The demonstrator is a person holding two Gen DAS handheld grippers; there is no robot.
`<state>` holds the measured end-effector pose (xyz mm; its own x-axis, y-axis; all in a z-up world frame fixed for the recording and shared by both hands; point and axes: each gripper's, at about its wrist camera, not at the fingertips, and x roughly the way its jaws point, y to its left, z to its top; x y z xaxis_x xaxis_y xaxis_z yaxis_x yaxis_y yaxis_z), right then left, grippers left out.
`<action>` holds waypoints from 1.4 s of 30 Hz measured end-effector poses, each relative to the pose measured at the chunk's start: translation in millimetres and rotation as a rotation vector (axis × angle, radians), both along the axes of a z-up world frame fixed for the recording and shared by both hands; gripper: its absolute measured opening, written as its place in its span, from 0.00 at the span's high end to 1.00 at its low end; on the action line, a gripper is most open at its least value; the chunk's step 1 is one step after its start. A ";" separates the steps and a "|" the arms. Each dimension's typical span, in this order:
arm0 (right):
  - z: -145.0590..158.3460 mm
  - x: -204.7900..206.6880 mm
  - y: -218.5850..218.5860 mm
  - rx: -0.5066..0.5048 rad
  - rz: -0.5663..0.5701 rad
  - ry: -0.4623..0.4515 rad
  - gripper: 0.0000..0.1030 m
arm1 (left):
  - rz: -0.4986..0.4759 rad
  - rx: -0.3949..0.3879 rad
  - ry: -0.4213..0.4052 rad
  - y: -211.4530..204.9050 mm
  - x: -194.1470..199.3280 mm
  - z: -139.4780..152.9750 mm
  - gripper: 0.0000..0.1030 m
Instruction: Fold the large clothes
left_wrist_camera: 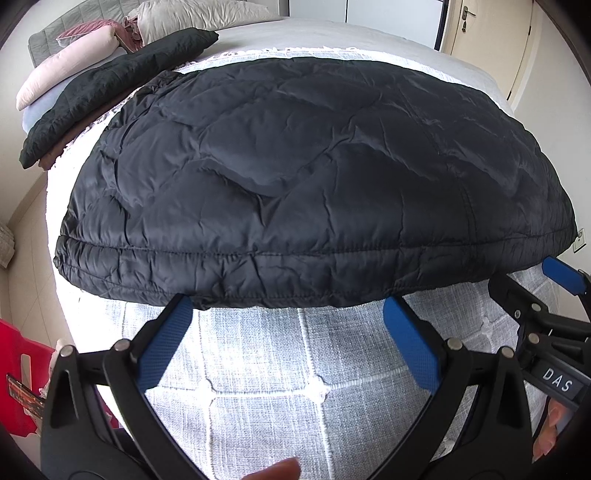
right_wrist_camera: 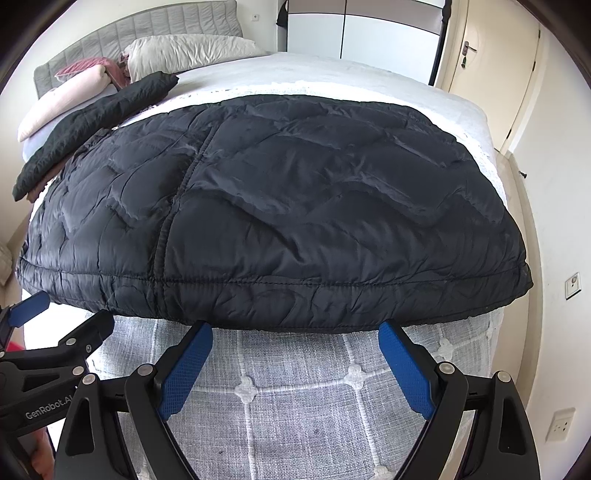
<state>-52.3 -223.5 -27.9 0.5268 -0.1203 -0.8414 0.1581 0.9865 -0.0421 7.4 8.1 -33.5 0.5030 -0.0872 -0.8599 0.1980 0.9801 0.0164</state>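
A large black quilted jacket [left_wrist_camera: 314, 177] lies spread flat on the bed, its hem hanging a little over the near edge; it also shows in the right wrist view [right_wrist_camera: 277, 206]. One sleeve [left_wrist_camera: 110, 92] stretches toward the pillows at the far left. My left gripper [left_wrist_camera: 288, 306] is open, its blue pads just below the hem, not holding it. My right gripper [right_wrist_camera: 295, 328] is open too, just under the hem further right. Each gripper shows at the edge of the other's view.
The mattress side [left_wrist_camera: 277, 369] with white tufted stitching faces me. Pillows [right_wrist_camera: 184, 55] and a grey headboard [right_wrist_camera: 129, 33] lie at the far end. A cream door [right_wrist_camera: 487, 74] stands at the right, a red object [left_wrist_camera: 18, 362] at the lower left.
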 end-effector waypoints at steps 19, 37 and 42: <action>-2.8 -0.8 1.7 0.000 0.003 0.005 0.10 | 0.000 0.001 0.001 0.1 0.7 -0.2 0.00; -3.5 -0.7 0.3 0.005 0.005 0.007 0.10 | -0.001 0.001 0.001 0.9 0.4 0.1 0.00; -3.8 -0.9 0.6 0.004 0.005 0.009 0.10 | -0.002 0.006 0.008 1.4 -0.4 -1.5 0.00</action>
